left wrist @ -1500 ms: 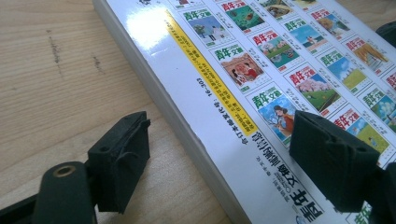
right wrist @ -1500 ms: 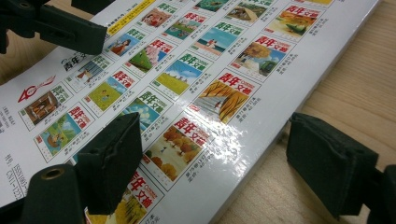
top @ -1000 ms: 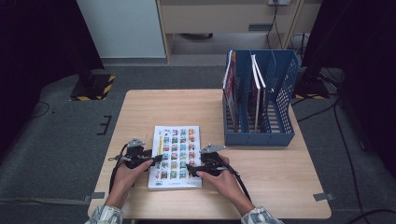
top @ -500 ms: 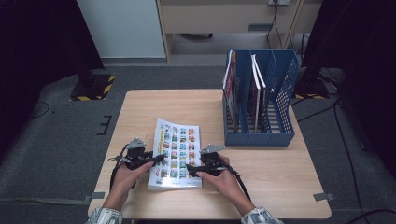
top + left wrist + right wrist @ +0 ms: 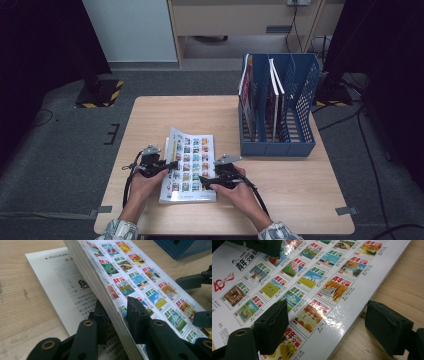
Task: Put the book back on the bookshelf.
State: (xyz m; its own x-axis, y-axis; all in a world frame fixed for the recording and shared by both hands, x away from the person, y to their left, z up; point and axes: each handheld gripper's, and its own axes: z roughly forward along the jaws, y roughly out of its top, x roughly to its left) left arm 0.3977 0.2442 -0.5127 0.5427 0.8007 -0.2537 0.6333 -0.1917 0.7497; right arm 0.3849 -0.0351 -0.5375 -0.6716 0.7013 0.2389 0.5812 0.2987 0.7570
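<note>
Standing at the wooden counter point(image 5: 165, 112), I have the blue file rack point(image 5: 300, 145) on its far right part, with a few magazines point(image 5: 246, 90) upright in its left slots. Nearer to me, toward the front edge, lies the magazine point(image 5: 195, 165) I am working on, its glossy back cover printed with rows of small coloured pictures.

My left hand-held gripper point(image 5: 159, 166) sits at the magazine's left edge, and its jaws have just been closing: in the left gripper view the left hand-held gripper point(image 5: 117, 315) has a thick sheaf of cover and pages between its pads, one pad under the sheaf and one on the printed cover, pinching it. That sheaf is lifted and tilted up off the inner page point(image 5: 57, 280) below (black print on white, too blurred to read).

My right hand-held gripper point(image 5: 212, 181) rests at the magazine's right edge, jaws spread wide. In the right gripper view the right hand-held gripper point(image 5: 327, 325) has one pad over the cover and the other over the bare wood, straddling the edge without pinching it.
</note>
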